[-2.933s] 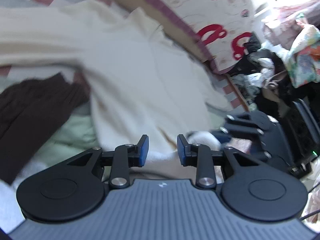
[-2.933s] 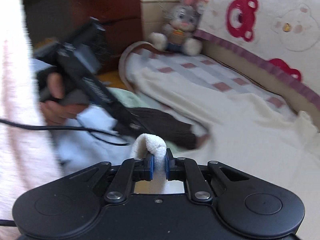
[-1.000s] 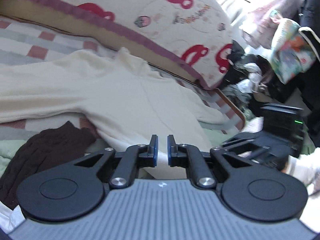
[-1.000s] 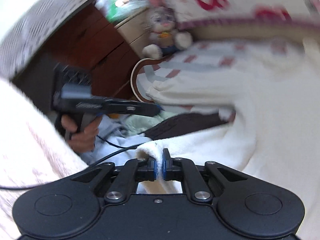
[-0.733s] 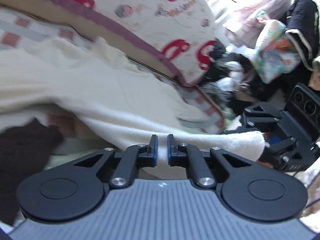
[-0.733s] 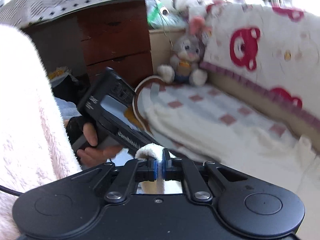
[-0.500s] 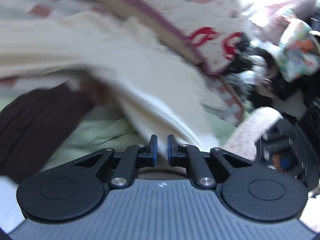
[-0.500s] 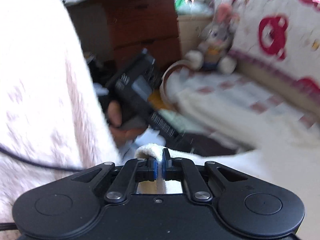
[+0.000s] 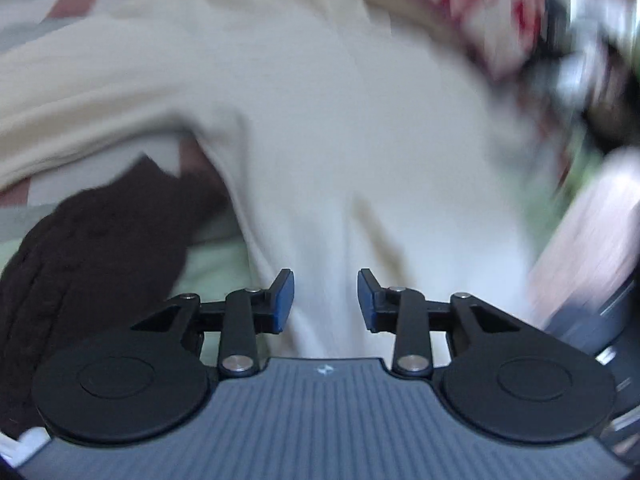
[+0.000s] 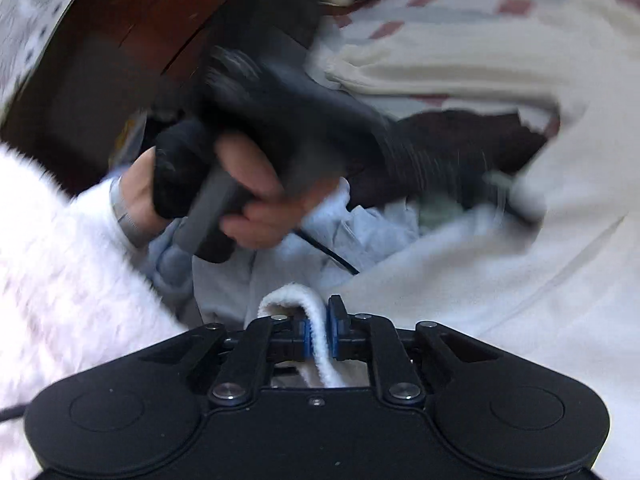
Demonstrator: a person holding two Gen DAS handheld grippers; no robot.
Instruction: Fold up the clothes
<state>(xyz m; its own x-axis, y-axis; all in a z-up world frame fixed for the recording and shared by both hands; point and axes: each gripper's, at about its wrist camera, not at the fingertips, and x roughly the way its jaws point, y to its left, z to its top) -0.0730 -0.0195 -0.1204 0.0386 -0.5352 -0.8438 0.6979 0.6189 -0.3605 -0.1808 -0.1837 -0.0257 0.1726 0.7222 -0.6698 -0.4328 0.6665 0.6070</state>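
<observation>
Left hand-held gripper just opened, holds nothing; right hand-held gripper loosening, apparently gripping cream garment.

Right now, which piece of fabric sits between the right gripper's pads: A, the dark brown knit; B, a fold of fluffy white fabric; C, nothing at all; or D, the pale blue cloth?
B: in the right wrist view, a fold of fluffy white fabric runs between the right gripper's blue pads.

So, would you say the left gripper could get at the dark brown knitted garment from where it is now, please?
Probably yes: the dark brown knitted garment lies uncovered just left of the left gripper, whose fingers stand apart and empty over the cream fleece top.
</observation>
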